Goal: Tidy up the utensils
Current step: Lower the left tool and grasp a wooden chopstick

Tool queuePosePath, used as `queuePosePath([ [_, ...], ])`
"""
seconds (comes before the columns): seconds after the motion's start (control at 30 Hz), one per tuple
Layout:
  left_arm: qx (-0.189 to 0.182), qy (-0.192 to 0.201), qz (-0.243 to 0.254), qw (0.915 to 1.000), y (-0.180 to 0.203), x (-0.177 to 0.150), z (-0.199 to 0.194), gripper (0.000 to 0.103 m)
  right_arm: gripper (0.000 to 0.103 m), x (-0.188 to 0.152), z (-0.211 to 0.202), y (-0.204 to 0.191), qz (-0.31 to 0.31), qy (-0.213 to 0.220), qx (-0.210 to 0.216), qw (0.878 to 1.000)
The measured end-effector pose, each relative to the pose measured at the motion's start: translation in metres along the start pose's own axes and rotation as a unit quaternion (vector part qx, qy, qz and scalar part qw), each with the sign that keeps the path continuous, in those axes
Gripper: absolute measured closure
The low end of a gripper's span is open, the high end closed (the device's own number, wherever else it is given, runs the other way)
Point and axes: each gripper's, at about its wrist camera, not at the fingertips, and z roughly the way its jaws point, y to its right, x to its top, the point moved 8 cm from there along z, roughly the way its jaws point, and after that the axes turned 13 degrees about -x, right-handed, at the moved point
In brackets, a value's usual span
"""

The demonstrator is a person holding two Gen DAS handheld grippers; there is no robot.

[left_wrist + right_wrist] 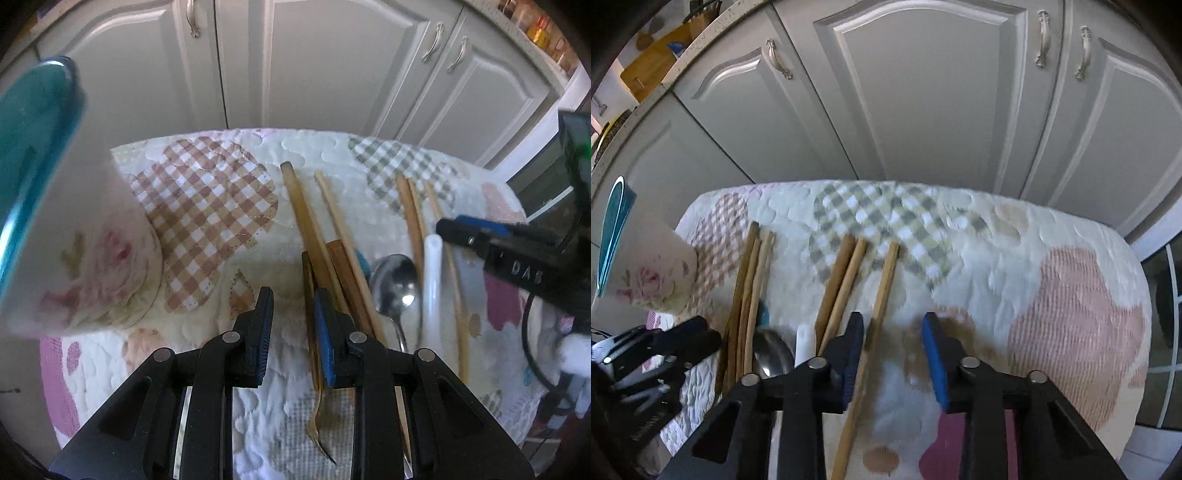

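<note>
Cup [85, 266]: floral, stood at the quilted worktop's [221, 155] left.
Left tool [291, 332]: spread, pinching nothing; a gold fork [316, 387] lay by its right finger.
Utensils: chopsticks [314, 229], metal spoon [395, 288] lay mid-worktop.
Right tool [894, 358]: spread, one chopstick [882, 295] beside its left finger.

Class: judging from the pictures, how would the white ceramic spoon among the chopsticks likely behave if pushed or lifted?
The white ceramic spoon looks glossy, so probably slippery between fingers. It seems rigid and breakable. Lying against the metal spoon, it would likely nudge that when pushed.
</note>
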Motion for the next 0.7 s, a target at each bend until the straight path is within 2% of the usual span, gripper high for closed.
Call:
queuePosePath([
  [0.07,-0.004,-0.004,0.000,1.0000,-0.002,0.002,0.004,0.084,0.083,0.003,0.003,-0.001,-0.010,0.001,-0.003,1.000],
  [0.13,-0.008,-0.010,-0.001,0.9999,-0.003,0.003,0.007,0.092,0.086,0.004,0.004,-0.003,-0.025,0.003,-0.006,1.000],
  [0.2,-0.012,-0.007,-0.007,0.9999,-0.006,0.002,0.006,0.093,0.094,0.001,0.003,-0.003,-0.032,0.003,-0.002,0.999],
  [0.5,-0.037,-0.022,-0.013,0.9990,-0.014,-0.032,-0.002,0.095,0.094,-0.049,-0.014,-0.003,-0.043,-0.030,0.033,0.998],
  [0.7,-0.029,-0.022,-0.031,0.9989,-0.025,-0.024,0.000,0.089,0.087,-0.043,-0.014,-0.002,-0.027,-0.036,0.032,0.998],
])
